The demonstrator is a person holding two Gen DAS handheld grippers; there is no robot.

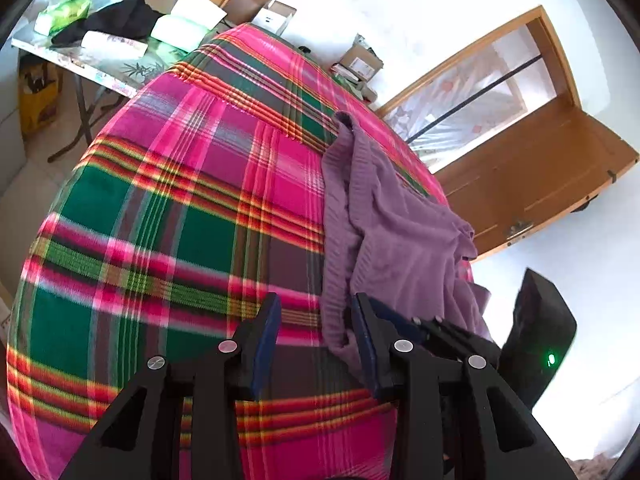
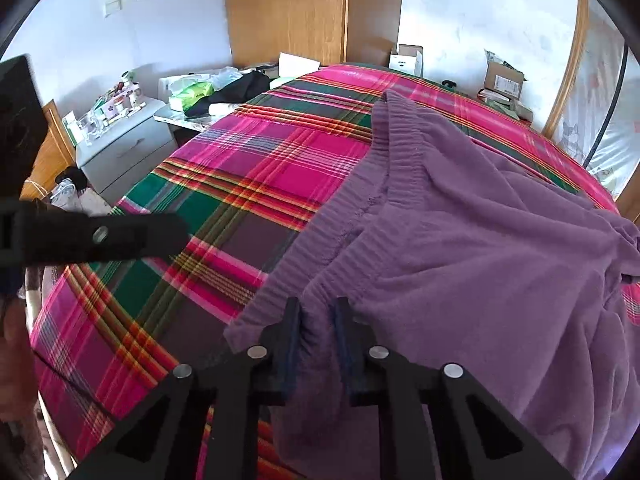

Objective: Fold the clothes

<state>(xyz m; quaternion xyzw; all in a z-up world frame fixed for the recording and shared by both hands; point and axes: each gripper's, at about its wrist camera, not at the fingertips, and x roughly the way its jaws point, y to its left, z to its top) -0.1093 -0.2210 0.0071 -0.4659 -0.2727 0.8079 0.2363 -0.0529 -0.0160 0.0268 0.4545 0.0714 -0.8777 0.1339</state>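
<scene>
A purple knit garment (image 1: 400,240) with a ribbed band lies crumpled on a pink and green plaid bedspread (image 1: 180,208). My left gripper (image 1: 316,308) hovers open over the bedspread, and the garment's ribbed edge lies just inside its right finger (image 1: 366,336). In the right wrist view the garment (image 2: 480,260) covers the right half of the bed (image 2: 240,184). My right gripper (image 2: 318,320) is shut on a bunched fold near the ribbed band's near end. One black finger (image 2: 120,234) of the left gripper reaches in from the left.
A cluttered folding table (image 1: 100,56) and a grey nightstand (image 2: 128,152) stand beyond the bed's far left side. A wooden wardrobe (image 2: 288,8) and cardboard boxes (image 2: 502,76) line the far wall. A wooden door (image 1: 532,168) is on the right.
</scene>
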